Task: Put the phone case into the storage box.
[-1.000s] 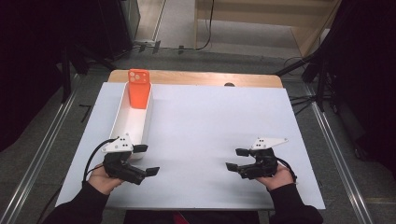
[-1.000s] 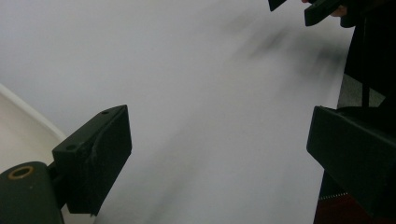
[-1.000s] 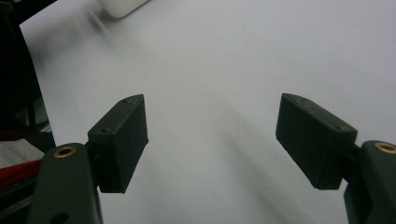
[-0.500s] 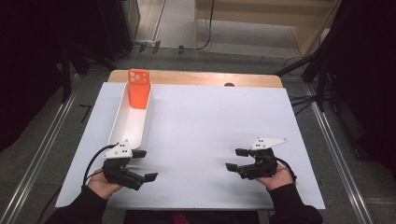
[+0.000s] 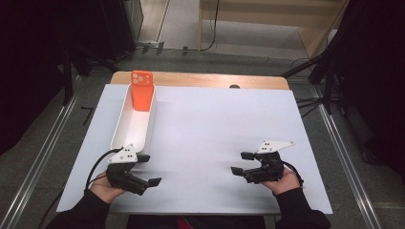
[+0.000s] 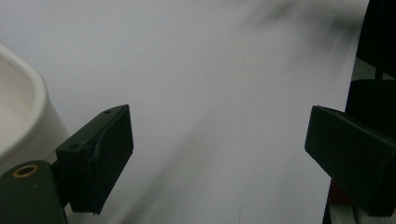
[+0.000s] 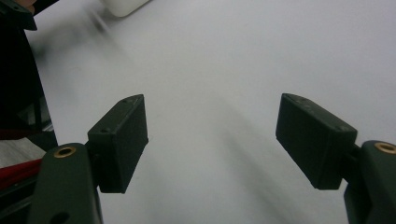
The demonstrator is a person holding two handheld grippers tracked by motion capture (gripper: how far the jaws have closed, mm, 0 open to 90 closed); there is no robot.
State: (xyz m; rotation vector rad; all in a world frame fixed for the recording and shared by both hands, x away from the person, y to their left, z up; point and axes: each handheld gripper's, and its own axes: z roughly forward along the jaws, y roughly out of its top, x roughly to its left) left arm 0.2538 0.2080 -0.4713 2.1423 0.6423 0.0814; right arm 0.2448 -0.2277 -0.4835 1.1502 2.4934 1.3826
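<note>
Both pairs of jaws stand wide apart with nothing between them but bare white surface. Our left gripper (image 5: 141, 170) hovers low over the near left part of the table, and in the left gripper view its two black pads frame only the white sheet (image 6: 219, 93), with the rounded near end of the white tray (image 6: 21, 116) just off the left-hand pad. Our right gripper (image 5: 243, 162) hangs over the near right part, jaws pointing toward the left one, well apart from it; in the right gripper view a corner of the tray (image 7: 123, 5) sits far beyond the jaws.

Outward from the left jaws, the long white tray (image 5: 125, 136) runs away from us, its near end just beside the gripper. At the tray's far end, well beyond the jaws, an orange phone case (image 5: 142, 90) leans upright against the end wall, camera cutout at the top.

We judge the work to be a reach for that case, not yet begun, with the left gripper the nearer one. To do it well, we would keep the jaws wide on the way, travel above the tray's rim rather than along its floor, and turn the hand so the pads meet the case's two flat faces or long edges. The case looks thin and light, so we would close gently and squarely; a skewed pinch could tip it flat into the tray.
</note>
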